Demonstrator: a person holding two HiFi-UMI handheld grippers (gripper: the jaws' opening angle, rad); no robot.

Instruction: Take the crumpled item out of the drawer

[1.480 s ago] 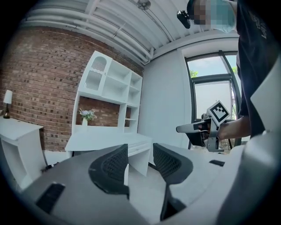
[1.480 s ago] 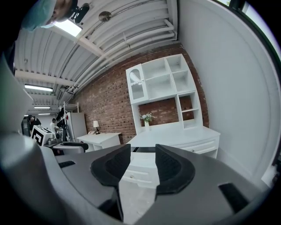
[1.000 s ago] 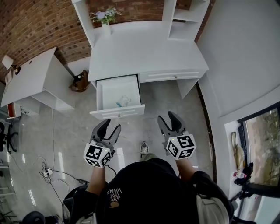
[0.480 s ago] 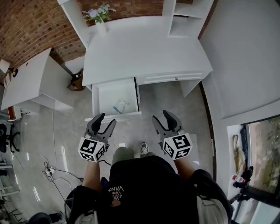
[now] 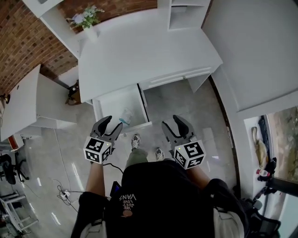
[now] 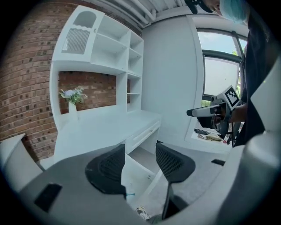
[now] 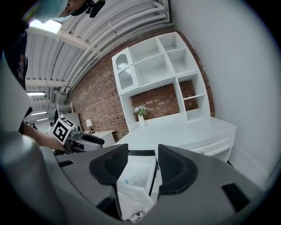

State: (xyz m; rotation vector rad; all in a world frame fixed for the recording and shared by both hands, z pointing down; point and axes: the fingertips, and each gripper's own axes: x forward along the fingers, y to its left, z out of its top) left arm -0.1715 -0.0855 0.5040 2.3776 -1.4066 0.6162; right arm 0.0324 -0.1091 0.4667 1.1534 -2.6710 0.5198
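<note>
The white drawer (image 5: 108, 103) stands pulled out of the desk (image 5: 139, 51). Inside it, near the front, lies a pale crumpled item (image 5: 125, 115) with a teal bit. My left gripper (image 5: 111, 124) hovers just in front of the drawer's front panel, open, with nothing between its fingers. My right gripper (image 5: 173, 123) hangs to the right of the drawer over the floor, also open and empty. In the right gripper view the drawer (image 7: 141, 163) and the crumpled item (image 7: 127, 180) show between the jaws. In the left gripper view the drawer (image 6: 134, 178) lies below the open gripper (image 6: 139, 160).
A vase of flowers (image 5: 86, 21) stands at the desk's back left, under white shelves (image 5: 184, 11). A second, closed drawer (image 5: 179, 76) is to the right. My shoes (image 5: 135, 141) stand on the grey floor by the drawer front. A second white table (image 5: 21, 104) is on the left.
I have stepped closer to the desk. Both grippers moved forward, so the left one now reaches the drawer's front edge. Both stay open and empty.
</note>
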